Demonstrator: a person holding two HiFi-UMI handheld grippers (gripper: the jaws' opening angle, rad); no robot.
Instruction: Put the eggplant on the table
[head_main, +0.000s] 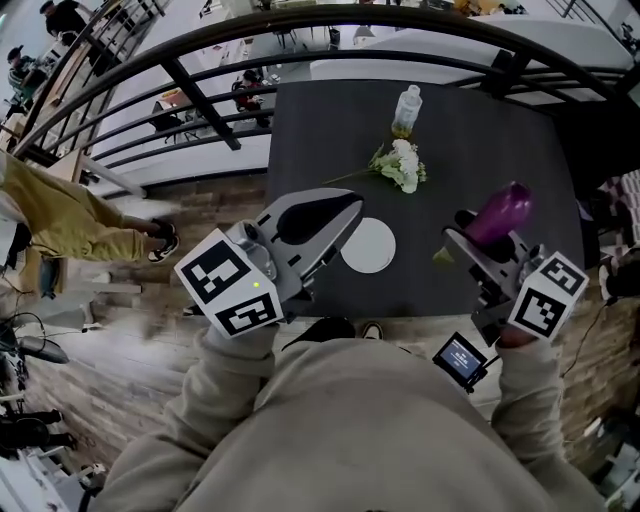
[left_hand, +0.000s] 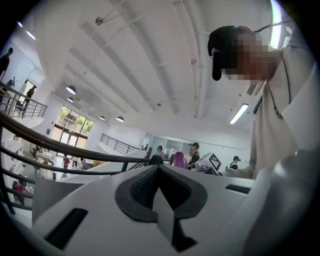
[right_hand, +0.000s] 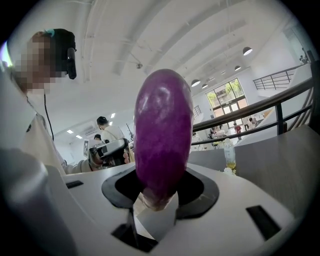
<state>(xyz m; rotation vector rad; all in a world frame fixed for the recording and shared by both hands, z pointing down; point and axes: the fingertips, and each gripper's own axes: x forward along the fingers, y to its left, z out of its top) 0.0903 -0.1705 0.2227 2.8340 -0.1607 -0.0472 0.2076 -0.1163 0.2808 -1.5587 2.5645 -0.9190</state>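
1 glossy purple eggplant (right_hand: 162, 135) pinched in right tool (head_main: 478, 238), left tool (head_main: 352, 203) pressed together, dark matte tabletop (head_main: 320, 130) with 1 flat white disc (head_main: 367, 246), 1 clear bottle (head_main: 407, 108)

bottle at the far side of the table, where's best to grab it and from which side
Grip the bottle around its straight middle body, with the jaws level. It stands upright, so a sideways pinch should suit its round wall. Come in from either side of it rather than from the near edge, because the white flowers lie just in front of its base.
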